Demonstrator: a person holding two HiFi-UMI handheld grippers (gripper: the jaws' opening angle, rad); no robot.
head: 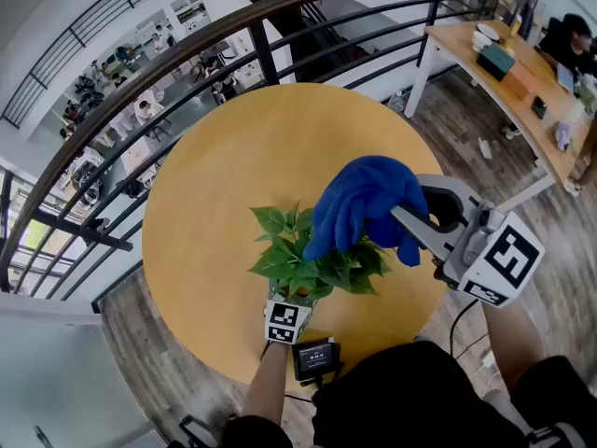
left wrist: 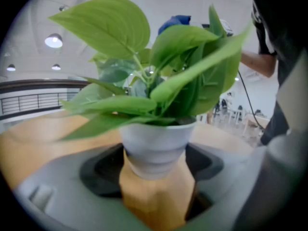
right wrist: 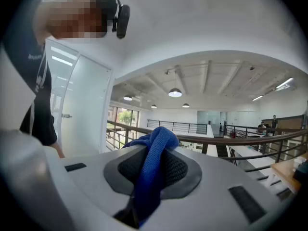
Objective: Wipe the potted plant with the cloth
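A small potted plant [head: 308,264] with green leaves stands at the near side of the round wooden table [head: 233,147]. My left gripper [head: 295,297], mostly hidden under the leaves, is shut on its white pot [left wrist: 154,146]; in the left gripper view the jaws press both sides of the pot's base. My right gripper [head: 399,217] comes in from the right, raised, and is shut on a blue cloth [head: 366,203]. The cloth hangs bunched over the plant's right-hand leaves and touches them. In the right gripper view the cloth [right wrist: 153,167] is pinched between the jaws, and its top shows above the leaves [left wrist: 174,21] in the left gripper view.
A dark metal railing [head: 270,12] curves round the far side of the table, with a drop to a lower floor beyond. A long wooden desk [head: 522,82] with several items stands at the back right. The person's legs are at the table's near edge.
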